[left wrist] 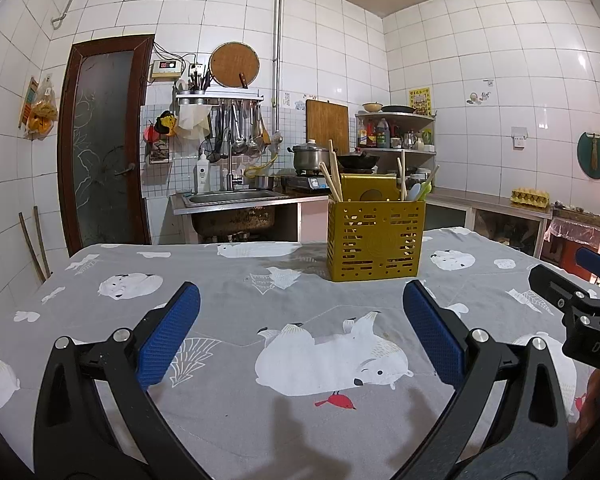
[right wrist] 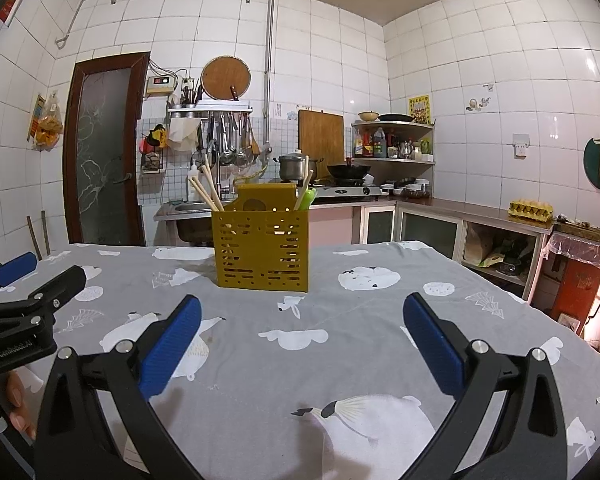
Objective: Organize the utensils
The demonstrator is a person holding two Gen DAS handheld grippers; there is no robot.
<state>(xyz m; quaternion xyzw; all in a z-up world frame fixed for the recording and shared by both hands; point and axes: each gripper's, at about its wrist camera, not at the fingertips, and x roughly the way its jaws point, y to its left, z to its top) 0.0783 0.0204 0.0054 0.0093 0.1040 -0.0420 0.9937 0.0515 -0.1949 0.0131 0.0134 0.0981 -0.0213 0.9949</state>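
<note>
Item 1, nearest: my left claw (left wrist: 301,320), pads spread wide, nothing between them, hovering over the tabletop (left wrist: 228,300) short of the yellow holder (left wrist: 375,240).

Item 2: my right claw (right wrist: 302,322), likewise released and empty, level with the left one and facing the holder more squarely.

Item 3: grey animal-print cloth on the tabletop between claws and holder; I see no loose utensil on it.

Item 4, the landmark: the perforated holder stands upright near the far edge, ahead of both claws and well apart from them; right of centre for the left claw, slightly left of centre for the right.

Item 5: chopsticks (right wrist: 206,188) lean out of the holder's left side; one more stick and pale green and blue handles (left wrist: 419,191) stand on its right.

Judgement: sorting looks complete or not begun. Any next move calls for a forward reach to the holder's rim and a pinch on a single handle.
</note>
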